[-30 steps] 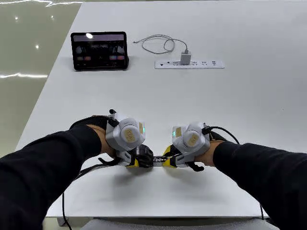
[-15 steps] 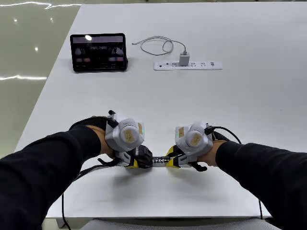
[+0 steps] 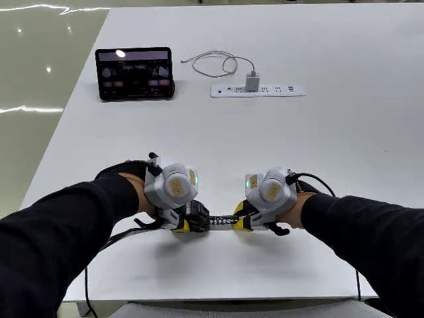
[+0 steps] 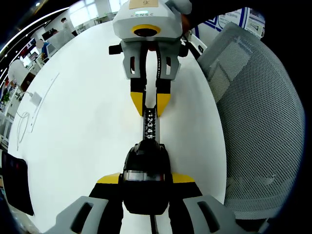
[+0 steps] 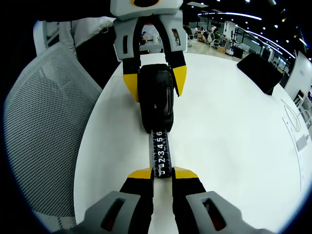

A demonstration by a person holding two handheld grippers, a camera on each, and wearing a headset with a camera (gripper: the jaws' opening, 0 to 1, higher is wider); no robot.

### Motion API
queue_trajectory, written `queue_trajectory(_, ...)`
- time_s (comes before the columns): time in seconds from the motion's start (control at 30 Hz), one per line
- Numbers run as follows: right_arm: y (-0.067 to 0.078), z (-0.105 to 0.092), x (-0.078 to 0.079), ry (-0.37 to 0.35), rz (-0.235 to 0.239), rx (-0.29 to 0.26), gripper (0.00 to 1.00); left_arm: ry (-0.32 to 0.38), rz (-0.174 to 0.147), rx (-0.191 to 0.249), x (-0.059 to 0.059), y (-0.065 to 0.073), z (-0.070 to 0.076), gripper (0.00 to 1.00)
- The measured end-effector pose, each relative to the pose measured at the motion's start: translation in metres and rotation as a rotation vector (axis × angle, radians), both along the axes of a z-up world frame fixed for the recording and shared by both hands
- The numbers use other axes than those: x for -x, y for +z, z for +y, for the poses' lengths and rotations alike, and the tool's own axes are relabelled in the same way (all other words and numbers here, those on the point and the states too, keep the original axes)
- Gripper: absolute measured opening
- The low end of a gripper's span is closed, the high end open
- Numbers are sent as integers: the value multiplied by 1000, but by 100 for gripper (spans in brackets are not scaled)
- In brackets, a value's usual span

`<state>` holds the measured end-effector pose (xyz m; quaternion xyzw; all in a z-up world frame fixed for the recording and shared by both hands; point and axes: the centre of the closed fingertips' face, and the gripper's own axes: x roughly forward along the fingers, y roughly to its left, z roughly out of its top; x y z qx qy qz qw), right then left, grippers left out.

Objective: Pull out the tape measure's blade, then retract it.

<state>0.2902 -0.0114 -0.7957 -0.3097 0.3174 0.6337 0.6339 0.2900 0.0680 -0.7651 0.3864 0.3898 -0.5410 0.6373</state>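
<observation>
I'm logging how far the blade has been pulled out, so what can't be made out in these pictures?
- Blade tip and hook: right gripper view, pinched between the right gripper's jaws.
- Tape measure case: head view, largely covered by the left gripper.
- Tablet screen: head view, too small to read.

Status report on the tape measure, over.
Left gripper shut on tape measure case. Right gripper shut on blade, partly out. Tablet, power strip far off.

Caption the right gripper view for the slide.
Right hand-held gripper pinches the blade, a short numbered stretch drawn from the black case held by the left hand-held gripper.
</observation>
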Motion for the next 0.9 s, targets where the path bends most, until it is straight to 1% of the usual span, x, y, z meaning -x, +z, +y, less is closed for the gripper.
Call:
queue_trajectory(0.4, 0, -7, 1, -2, -1, 8, 8, -1, -2, 3, 0, 0, 0, 31)
queue_trajectory(0.47, 0, -9, 0, -15, 6, 12, 8, 3, -1, 5, 0, 0, 0, 31)
queue_trajectory(0.9, 0, -16, 0, -8, 2, 21, 8, 5, -3, 8, 0, 0, 0, 31)
